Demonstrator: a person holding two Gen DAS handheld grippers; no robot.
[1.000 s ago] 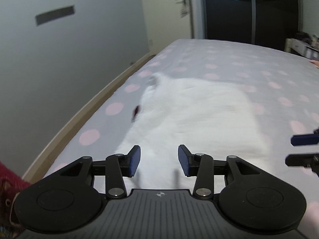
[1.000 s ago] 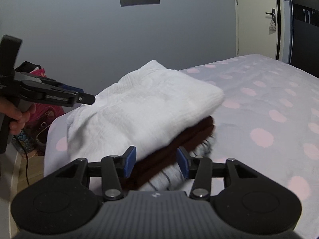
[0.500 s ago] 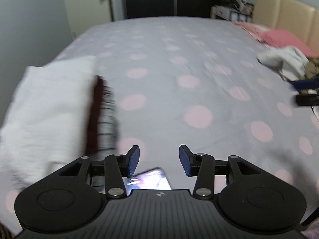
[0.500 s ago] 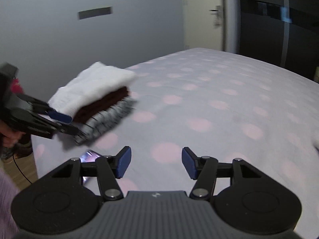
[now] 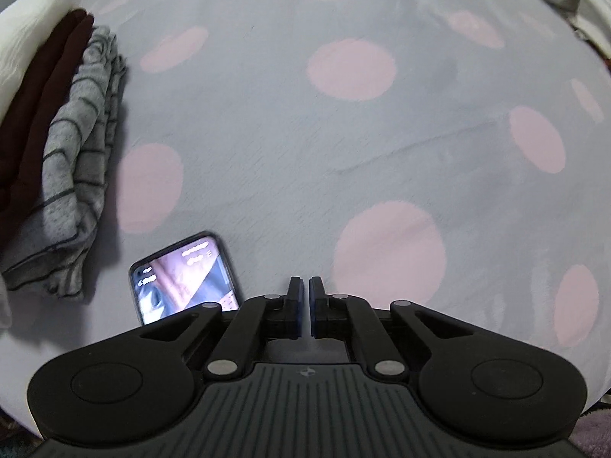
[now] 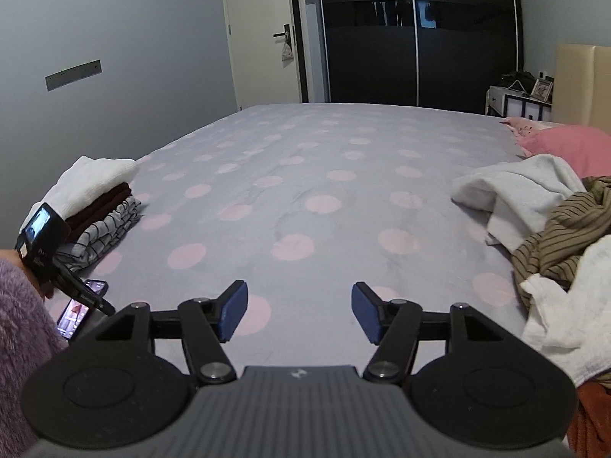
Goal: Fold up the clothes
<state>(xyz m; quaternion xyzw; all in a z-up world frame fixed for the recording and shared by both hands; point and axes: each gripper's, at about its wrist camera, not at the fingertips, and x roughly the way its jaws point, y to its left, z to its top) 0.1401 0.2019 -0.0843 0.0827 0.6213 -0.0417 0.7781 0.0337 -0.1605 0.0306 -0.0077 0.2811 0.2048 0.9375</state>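
Having swung away from the folded stack of white, maroon and grey-checked clothes point(image 5: 57, 122) (apparently finished), the left gripper point(image 5: 304, 305) closes empty while the open right gripper point(image 6: 299, 311) faces the crumpled unfolded pile point(image 6: 550, 229).

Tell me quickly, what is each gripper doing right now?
Left gripper: closed, holding nothing.
Right gripper: open, empty, above the bed.

Three folded garments point(image 6: 95, 206) sat stacked: one white, one dark maroon, one grey check. One phone point(image 5: 183, 278) lay on the one dotted bedspread point(image 6: 324, 175). The unfolded heap point(image 6: 553, 236) held perhaps four garments. Two grippers point(image 6: 299, 311) showed.
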